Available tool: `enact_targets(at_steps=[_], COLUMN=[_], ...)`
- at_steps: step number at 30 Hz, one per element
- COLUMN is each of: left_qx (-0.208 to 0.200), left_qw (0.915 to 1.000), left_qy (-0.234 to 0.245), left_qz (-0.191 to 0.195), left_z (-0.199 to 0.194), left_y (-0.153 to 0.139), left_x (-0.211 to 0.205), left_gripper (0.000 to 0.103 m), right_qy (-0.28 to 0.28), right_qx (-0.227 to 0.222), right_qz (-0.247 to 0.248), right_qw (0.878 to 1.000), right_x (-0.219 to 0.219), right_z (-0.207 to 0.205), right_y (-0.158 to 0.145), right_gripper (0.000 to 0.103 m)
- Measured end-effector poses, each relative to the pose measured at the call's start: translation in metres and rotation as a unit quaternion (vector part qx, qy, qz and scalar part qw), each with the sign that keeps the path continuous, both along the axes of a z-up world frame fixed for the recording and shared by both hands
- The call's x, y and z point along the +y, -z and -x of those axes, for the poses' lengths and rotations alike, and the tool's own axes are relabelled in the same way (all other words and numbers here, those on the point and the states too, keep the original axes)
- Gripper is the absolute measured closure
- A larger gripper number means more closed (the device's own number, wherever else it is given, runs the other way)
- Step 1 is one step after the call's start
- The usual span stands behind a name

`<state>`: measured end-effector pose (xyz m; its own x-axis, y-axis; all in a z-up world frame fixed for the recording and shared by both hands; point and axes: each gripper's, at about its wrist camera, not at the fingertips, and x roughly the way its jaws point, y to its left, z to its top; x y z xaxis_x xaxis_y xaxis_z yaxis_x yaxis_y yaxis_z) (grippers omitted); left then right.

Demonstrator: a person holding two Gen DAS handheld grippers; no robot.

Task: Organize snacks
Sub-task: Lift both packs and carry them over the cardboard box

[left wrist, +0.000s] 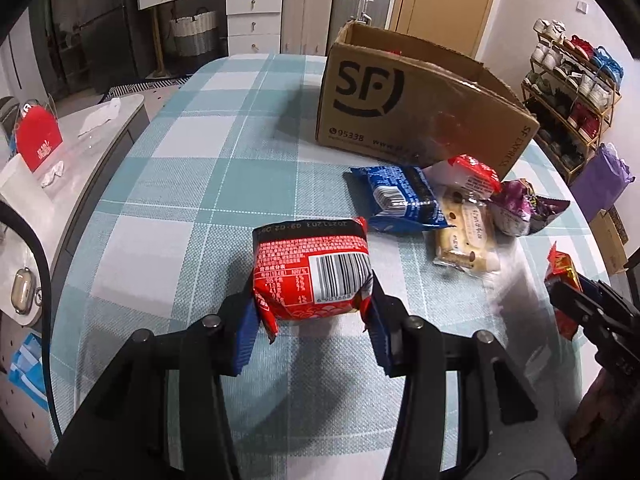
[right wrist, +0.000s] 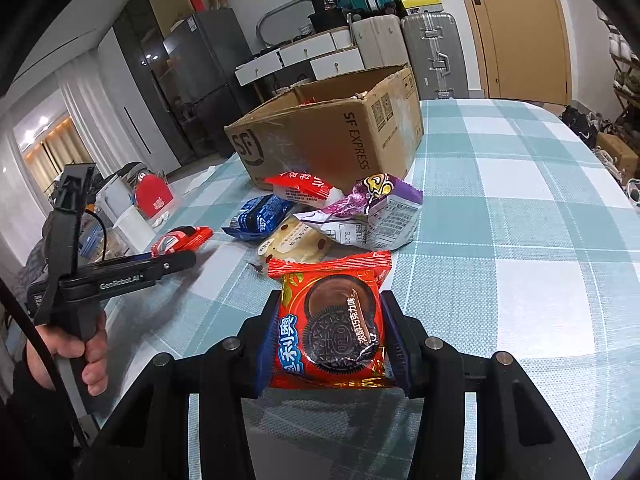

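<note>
My left gripper [left wrist: 314, 300] is shut on a red snack pack with a barcode [left wrist: 312, 268], held just above the checked tablecloth. My right gripper [right wrist: 330, 320] is shut on a red Oreo pack [right wrist: 332, 320]; it also shows at the right edge of the left wrist view [left wrist: 560, 276]. An open SF cardboard box [left wrist: 416, 108] stands beyond, also in the right wrist view [right wrist: 332, 136]. In front of it lie a blue pack [left wrist: 404, 198], a red-and-white pack [left wrist: 472, 172], a clear biscuit pack [left wrist: 466, 236] and a purple pack [left wrist: 520, 204].
A grey side counter [left wrist: 80, 152] with a red card stand [left wrist: 38, 142] lies left of the table. A shoe rack [left wrist: 572, 92] stands at the right. Drawers, suitcases and a door are behind the table [right wrist: 520, 184].
</note>
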<state>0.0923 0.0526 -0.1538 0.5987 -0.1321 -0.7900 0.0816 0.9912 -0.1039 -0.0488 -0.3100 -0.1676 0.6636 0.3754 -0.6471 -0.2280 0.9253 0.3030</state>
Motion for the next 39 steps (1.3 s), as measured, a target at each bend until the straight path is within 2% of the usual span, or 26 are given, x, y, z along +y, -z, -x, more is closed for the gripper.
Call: enact_targets(at_steps=[3,12,23,34,39], left_qx=[-0.007,-0.03,-0.06,-0.099,-0.106], left_qw=[1.0,0.9995,0.9977,0.9938,0.9914], left_qy=[-0.004,-0.001,0.01,0.037,0.051], left_qz=[-0.005,0.013,0.032,0.034,0.056], left_z=[0.006,0.025,0.044,0.053,0.056], left_y=[-0.004,-0.029,-0.065,-0.11,-0.132], left_x=[-0.001,0.004,0.003,-0.007,-0.004], left_gripper=[0.059,0.059,0.059,0.059,0.059], right_qy=[0.0,-0.006,-0.027,-0.032,-0.032], right_qx=[-0.001,-0.007,-0.045,-0.086,-0.108], right_qz=[0.003,0.0,-0.044,-0.049,-0.05], right_qw=[1.0,1.0,0.998,0.995,0.992], right_x=[0.0,0.004,0.006,0.006,0.004], right_z=[0.001,0.004,0.012,0.014,0.012], right_y=[0.0,-0.009,-0.061,-0.113,-0.142], right_gripper=[0.056,0.056,0.056,0.056,0.056])
